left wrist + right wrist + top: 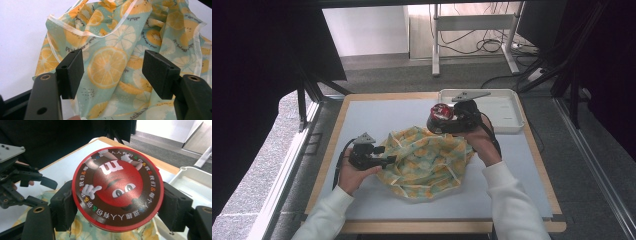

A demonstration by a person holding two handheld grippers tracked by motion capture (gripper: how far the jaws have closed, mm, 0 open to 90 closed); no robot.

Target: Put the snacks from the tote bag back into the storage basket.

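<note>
Right hand-held gripper [117, 202]: you are clamping its two black pads on the sides of the round candy tin [117, 188], one pad at each edge, and holding it clear of the bench.
Candy tin: it is showing you its red-rimmed brown lid with a red cartoon face; in the high view the tin [442, 114] is hanging above the far edge of the fabric bag, just beside the white tray.
Left hand-held gripper [115, 72]: you are keeping its jaws apart, nothing pressed between the pads, with the bag's cloth lying beyond them.
Left hand [357, 172]: it is resting at the bag's left edge, gripper pointing toward the cloth.
Fabric bag [427, 160]: it is lying crumpled in the middle of the bench, pale green with orange citrus slices and a pale ribbon trim [75, 31].
White tray [507, 117]: it is sitting at the far right corner.
Bench [377, 115]: its pale blue-grey top is carrying bag and tray.
</note>
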